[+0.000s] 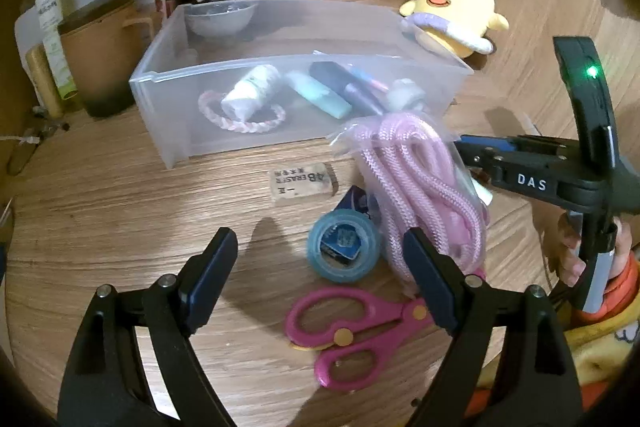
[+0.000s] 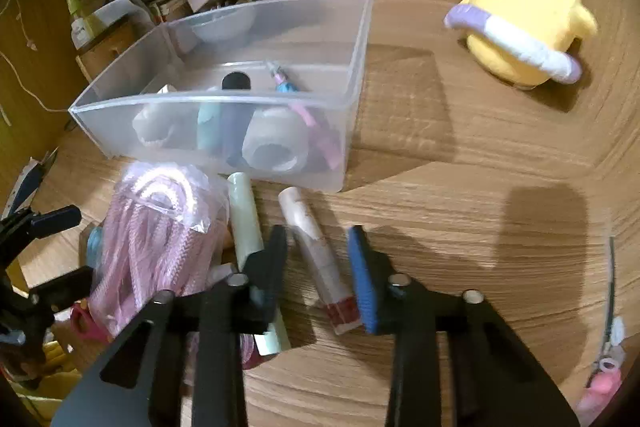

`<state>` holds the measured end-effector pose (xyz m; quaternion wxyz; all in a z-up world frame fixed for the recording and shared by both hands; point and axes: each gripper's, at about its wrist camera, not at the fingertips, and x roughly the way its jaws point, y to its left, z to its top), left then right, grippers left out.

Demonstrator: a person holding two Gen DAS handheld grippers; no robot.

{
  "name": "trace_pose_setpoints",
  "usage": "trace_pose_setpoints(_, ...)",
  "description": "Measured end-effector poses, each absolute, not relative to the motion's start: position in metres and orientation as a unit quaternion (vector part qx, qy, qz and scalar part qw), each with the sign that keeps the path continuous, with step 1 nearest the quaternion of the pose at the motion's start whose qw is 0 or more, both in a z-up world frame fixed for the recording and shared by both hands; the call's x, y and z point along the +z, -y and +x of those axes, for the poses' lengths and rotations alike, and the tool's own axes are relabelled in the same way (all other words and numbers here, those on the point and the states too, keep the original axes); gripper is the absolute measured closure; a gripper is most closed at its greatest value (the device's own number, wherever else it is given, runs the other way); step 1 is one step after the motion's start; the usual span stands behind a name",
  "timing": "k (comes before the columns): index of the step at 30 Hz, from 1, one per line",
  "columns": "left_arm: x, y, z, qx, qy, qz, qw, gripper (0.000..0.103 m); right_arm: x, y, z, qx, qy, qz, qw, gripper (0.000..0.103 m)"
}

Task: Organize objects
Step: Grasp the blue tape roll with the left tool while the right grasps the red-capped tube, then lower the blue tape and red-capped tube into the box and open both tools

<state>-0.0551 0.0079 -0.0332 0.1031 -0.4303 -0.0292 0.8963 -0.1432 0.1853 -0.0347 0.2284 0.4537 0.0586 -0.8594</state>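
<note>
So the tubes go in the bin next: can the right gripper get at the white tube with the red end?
Probably yes: the right gripper is open and the white tube lies flat between its fingers, nothing on top; the pale green tube lies just beside.

Quick count: one clear plastic bin (image 1: pixel 224 151), one bag of pink rope (image 1: pixel 416 187), one pair of pink scissors (image 1: pixel 352 335), one blue tape roll (image 1: pixel 344 247), one eraser (image 1: pixel 302 183) and one yellow chick plush (image 1: pixel 456 11). Two tubes (image 2: pixel 246 223) (image 2: pixel 316 251) lie loose on the bench. Hand-held grippers: two, left (image 1: pixel 324 277) and right (image 2: pixel 320 267).
</note>
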Motion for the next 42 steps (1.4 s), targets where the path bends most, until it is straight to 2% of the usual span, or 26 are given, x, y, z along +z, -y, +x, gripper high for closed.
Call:
trace_pose_setpoints(3,-0.035,-0.007,-0.056,0.896,0.032,-0.431,0.105,0.031,-0.034,-0.189,-0.141,-0.859,-0.050,0.453,0.233,0.089)
trace_pose_setpoints(6,-0.038,-0.004,-0.057,0.894,0.038,-0.434,0.103,0.039,-0.033,-0.197,-0.136,-0.863,-0.041,0.448,0.229,0.089)
trace_pose_setpoints(12,-0.043,-0.001,-0.059,0.892,0.048,-0.437,0.106,0.065,-0.026,-0.211,-0.123,-0.874,-0.028,0.433,0.218,0.089)
trace_pose_setpoints(18,-0.033,-0.002,-0.060,0.900,0.048,-0.421,0.099,0.065,-0.004,-0.224,-0.113,-0.889,-0.011,0.405,0.214,0.089)
trace_pose_setpoints(33,0.039,0.020,-0.078,0.943,0.063,-0.318,0.070,0.065,0.073,-0.204,-0.112,-0.922,-0.010,0.298,0.246,0.089)
trace_pose_setpoints(42,0.042,0.033,-0.112,0.944,0.057,-0.322,0.052,0.065,0.077,-0.160,-0.147,-0.917,-0.016,0.296,0.268,0.089)
